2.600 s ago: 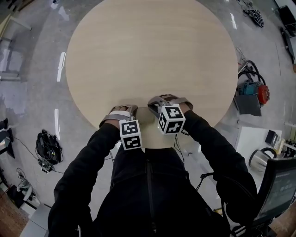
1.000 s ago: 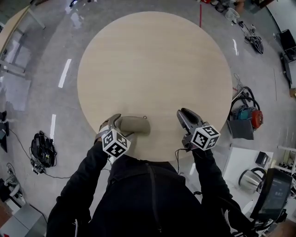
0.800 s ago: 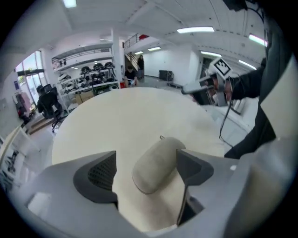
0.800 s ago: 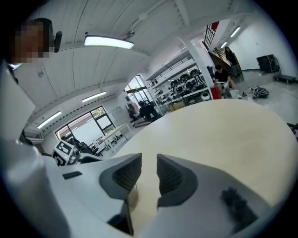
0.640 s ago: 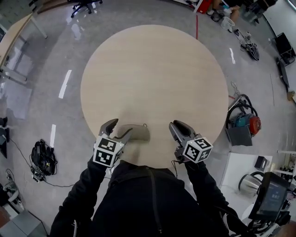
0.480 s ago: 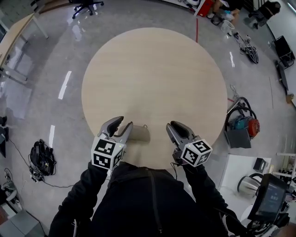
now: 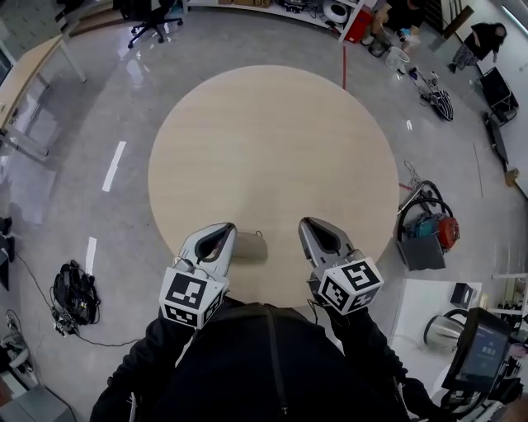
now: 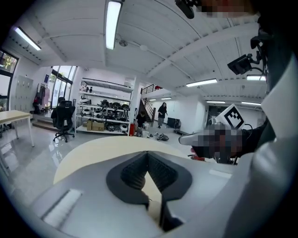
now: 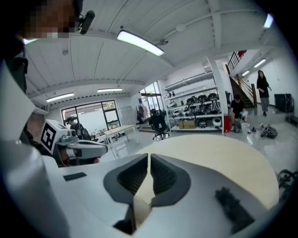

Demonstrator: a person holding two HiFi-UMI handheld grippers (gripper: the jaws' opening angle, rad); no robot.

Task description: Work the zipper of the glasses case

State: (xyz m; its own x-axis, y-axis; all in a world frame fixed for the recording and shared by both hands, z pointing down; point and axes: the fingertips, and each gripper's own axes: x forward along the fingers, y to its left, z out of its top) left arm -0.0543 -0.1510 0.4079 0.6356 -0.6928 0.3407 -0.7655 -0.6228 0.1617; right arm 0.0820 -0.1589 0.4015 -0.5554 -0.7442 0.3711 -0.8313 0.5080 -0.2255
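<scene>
Glasses case (image 7: 250, 246): grey-tan soft oblong pouch, lying flat on the round pale wooden table (image 7: 272, 140), close to the near edge, long side across the head view. Its left end is hidden behind the left gripper (image 7: 223, 229); the right end is clear, with a small dark zipper tab at the upper corner. The case lies between the two grippers, nearer the left one and apart from the right gripper (image 7: 307, 222). Left gripper (image 8: 147, 154): jaws have just been closing and are now clenched tip to tip, nothing between them, only table top beyond. Right gripper (image 9: 149, 156): jaws have likewise just been closing, now drawn together to a thin slit, nothing between them. Each carries a black-and-white marker cube, left (image 7: 191, 297), right (image 7: 351, 284), above black sleeves (image 7: 264, 363). Around the table: glossy grey floor (image 7: 91, 124), black office chair (image 7: 153, 11) far left, red-and-teal machine (image 7: 437, 231) to the right, black cable bundle (image 7: 71, 286) lower left.
</scene>
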